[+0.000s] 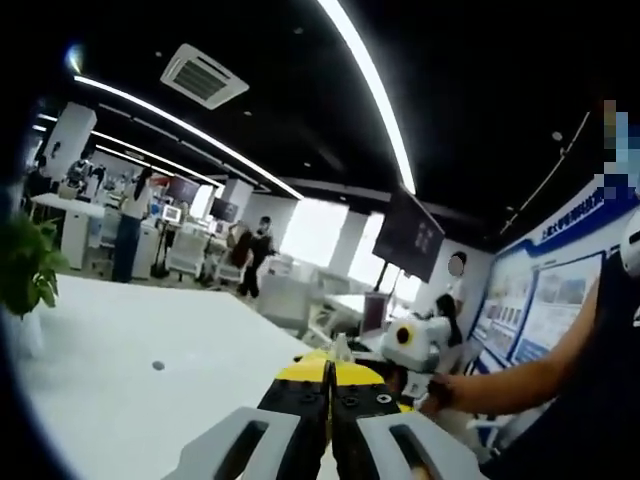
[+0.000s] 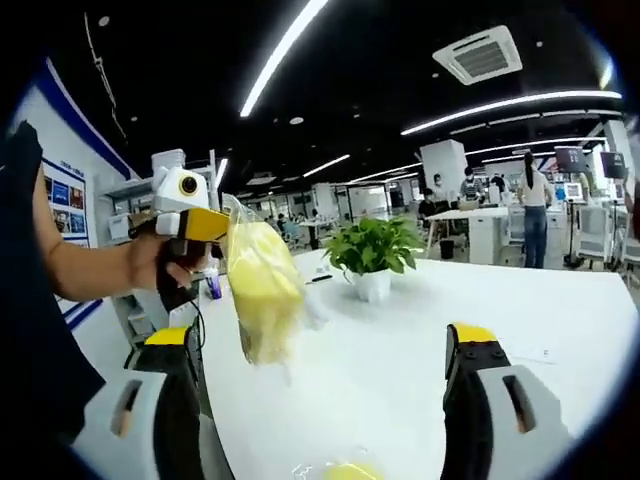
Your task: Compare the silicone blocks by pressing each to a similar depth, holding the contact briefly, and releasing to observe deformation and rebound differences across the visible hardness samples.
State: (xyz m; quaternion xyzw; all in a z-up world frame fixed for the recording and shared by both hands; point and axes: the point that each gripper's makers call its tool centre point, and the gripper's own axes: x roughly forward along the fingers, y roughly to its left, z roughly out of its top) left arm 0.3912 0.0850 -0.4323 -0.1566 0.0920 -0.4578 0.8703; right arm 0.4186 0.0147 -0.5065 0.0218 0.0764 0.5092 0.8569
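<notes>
Jaws of the right gripper (image 2: 325, 400) stood wide apart above the white table (image 2: 560, 320), gripping nothing. The left gripper (image 2: 222, 228), held in a hand (image 2: 150, 262), had its jaws closed on a clear bag of yellow silicone blocks (image 2: 262, 290), which hung above the table's near-left edge. Another yellow block (image 2: 350, 471) lay at the near edge. A potted plant (image 2: 373, 255) stood farther back.

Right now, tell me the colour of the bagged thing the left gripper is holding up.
Yellow, inside a clear plastic bag; clearest in the right gripper view, hanging from the left gripper.
</notes>
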